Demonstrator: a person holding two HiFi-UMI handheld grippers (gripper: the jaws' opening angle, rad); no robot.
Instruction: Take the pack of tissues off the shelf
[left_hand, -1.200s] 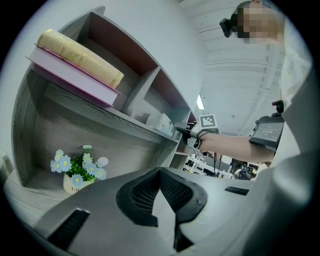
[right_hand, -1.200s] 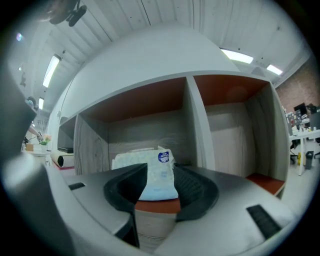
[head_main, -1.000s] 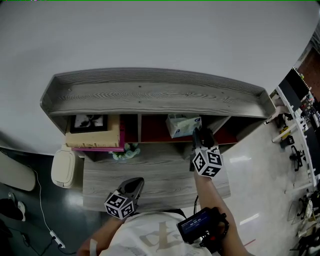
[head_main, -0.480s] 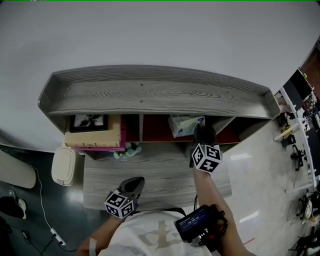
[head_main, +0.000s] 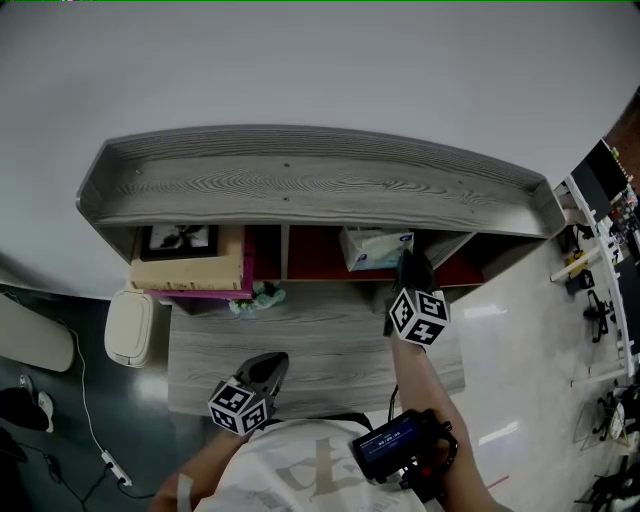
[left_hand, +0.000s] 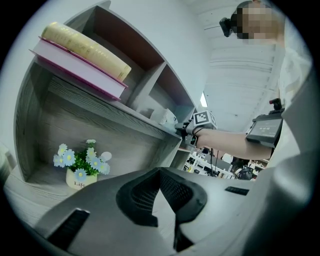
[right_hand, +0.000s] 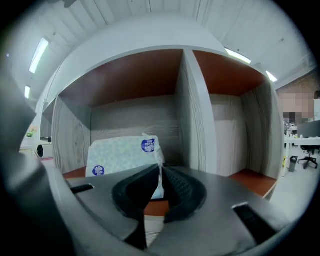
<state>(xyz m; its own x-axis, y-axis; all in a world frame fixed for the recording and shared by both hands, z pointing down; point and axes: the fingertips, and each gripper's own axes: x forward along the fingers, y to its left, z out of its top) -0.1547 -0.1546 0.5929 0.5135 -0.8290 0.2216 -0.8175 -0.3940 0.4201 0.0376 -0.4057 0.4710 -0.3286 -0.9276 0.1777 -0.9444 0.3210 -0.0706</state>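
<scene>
The soft, pale patterned pack of tissues (right_hand: 122, 155) with round blue labels stands on the red-brown floor of one compartment of the grey wood-grain shelf unit (head_main: 300, 185). One more compartment lies to its right. We see the right gripper (right_hand: 160, 172) reach level into that compartment. Its jaws have just been closing and now pinch the pack's thin right-hand edge.

Below the shelf lies the grey wood-grain desk top (head_main: 330, 350). The left gripper (left_hand: 159, 172) hangs over its near edge, jaw tips together, nothing between them. A small white pot of blue flowers (left_hand: 80, 167) stands on the desk under the left compartment, where a cream book (left_hand: 85, 47) lies on a pink book (left_hand: 75, 70).

A white wall (head_main: 320, 70) rises behind the unit. A white bin (head_main: 128, 330) stands on dark floor beside the desk's left end. Glossy pale floor (head_main: 520, 360) lies to the right.
</scene>
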